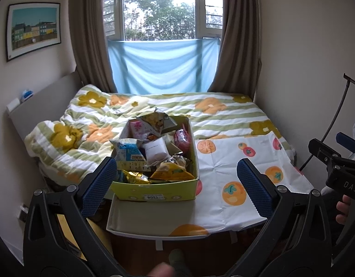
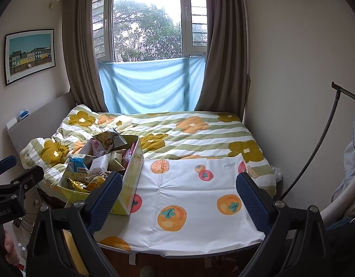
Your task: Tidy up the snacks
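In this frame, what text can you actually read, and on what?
"DAS": on the right gripper's black body, left wrist view.
"onRobot.AI", start cut off: on the left gripper's body, right wrist view.
"1308", upside down: sticker on the snack box front.
Snack packet print: too small to read.

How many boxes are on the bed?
1: a yellow-green cardboard box full of snack packets, at the bed's near left edge beside the fruit-print sheet. None seems hidden.

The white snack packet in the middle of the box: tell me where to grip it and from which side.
Grip the white packet by its upper edge, coming down from above with the left tool. It lies on top of the pile inside the green box, whose walls block any sideways approach.
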{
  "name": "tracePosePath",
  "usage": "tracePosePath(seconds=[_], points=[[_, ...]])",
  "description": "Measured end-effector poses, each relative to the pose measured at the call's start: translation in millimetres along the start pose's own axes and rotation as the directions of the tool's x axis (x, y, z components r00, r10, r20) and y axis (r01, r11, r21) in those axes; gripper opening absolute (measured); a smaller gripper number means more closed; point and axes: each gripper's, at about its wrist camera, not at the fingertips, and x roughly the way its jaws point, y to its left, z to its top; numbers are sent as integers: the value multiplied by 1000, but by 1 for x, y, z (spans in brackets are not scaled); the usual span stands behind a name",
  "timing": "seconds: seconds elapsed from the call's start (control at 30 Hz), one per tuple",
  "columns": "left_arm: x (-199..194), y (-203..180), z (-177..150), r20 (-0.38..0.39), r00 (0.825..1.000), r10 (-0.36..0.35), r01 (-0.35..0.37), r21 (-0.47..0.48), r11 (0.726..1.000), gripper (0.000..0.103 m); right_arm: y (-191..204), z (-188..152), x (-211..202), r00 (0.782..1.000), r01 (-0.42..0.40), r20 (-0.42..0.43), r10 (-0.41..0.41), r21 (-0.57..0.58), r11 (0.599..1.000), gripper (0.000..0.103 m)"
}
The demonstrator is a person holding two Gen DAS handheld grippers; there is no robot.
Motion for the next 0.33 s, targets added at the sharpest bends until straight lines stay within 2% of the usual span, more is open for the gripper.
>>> tracePosePath(seconds=[0.27,0.33], points=[[6,1,-2,-14,1000,-27,27,-15,1000,103,0,0,2,1000,0,-7,0,4,1000,98],[6,2,-3,-19,1000,-13,12,-18,1000,103,1,-2,4,1000,-1,-14,1,6,1000,98]])
